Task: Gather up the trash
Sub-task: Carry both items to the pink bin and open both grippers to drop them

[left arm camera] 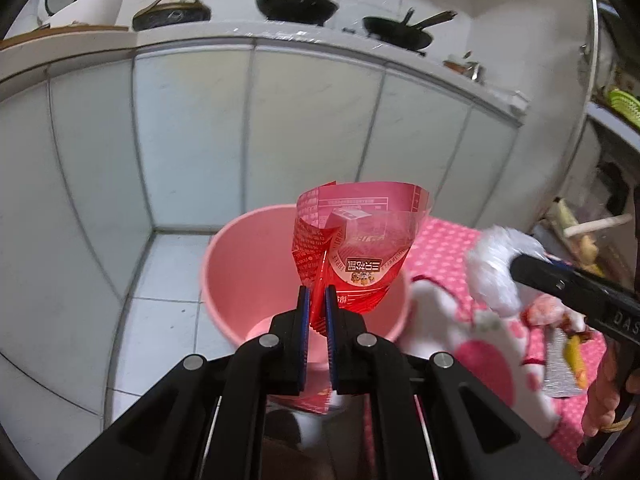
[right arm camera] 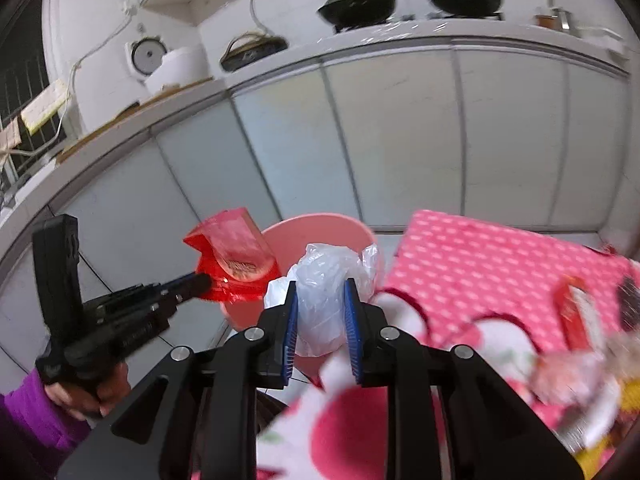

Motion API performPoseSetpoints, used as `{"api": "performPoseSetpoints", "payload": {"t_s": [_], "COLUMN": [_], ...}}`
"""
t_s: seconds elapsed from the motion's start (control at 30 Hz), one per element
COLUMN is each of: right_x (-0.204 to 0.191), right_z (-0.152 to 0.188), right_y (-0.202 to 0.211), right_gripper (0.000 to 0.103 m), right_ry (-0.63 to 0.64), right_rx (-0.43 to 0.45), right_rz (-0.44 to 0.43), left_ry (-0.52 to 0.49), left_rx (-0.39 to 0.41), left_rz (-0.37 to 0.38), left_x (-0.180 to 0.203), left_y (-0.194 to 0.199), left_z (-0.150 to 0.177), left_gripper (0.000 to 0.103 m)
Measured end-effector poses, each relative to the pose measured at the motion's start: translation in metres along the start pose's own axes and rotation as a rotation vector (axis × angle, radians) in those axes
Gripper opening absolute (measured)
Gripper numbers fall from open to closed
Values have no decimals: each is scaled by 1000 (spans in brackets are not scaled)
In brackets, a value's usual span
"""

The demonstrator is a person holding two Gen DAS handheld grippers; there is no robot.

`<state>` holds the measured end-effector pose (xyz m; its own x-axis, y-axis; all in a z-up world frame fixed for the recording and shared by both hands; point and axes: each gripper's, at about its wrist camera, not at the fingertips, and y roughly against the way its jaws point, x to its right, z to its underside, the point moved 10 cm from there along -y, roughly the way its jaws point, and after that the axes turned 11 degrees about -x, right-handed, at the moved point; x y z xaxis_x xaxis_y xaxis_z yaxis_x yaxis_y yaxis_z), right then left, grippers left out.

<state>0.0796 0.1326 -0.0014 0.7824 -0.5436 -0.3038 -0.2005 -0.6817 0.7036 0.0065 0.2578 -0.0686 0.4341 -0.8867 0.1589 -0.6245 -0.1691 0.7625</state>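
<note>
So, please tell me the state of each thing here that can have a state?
left gripper: shut on the red snack wrapper, above the bin.
right gripper: shut on the crumpled clear plastic bag.
pink bin: upright, open; inside looks empty where visible.
silver wrapper: lying on the pink dotted cloth.

I read "DAS" on the right gripper's (left arm camera: 576, 284) black body; the red wrapper's (left arm camera: 356, 240) upside-down print stays illegible.

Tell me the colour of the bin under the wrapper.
Pink, plain inside and out; the bin shows best in the left wrist view.
</note>
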Motion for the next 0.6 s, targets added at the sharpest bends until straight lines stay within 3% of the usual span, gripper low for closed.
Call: {"api": "performPoseSetpoints", "payload": {"t_s": [0.33, 0.53, 0.6], "right_x": [-5, 1, 1], "right_z": [-4, 1, 0], "right_y": [-75, -96, -96], "right_gripper": [22, 32, 38], "right_ry": [-8, -26, -24], "right_rx": [-121, -166, -160], "right_rz": [1, -21, -20], "left_ry": [8, 11, 19], "left_rx": [-97, -105, -104], "left_rz": [-54, -66, -61], "left_x": [-19, -22, -23], "left_y": [-35, -39, -37], "left_z": [12, 15, 14], "left_gripper": [8, 10, 17]}}
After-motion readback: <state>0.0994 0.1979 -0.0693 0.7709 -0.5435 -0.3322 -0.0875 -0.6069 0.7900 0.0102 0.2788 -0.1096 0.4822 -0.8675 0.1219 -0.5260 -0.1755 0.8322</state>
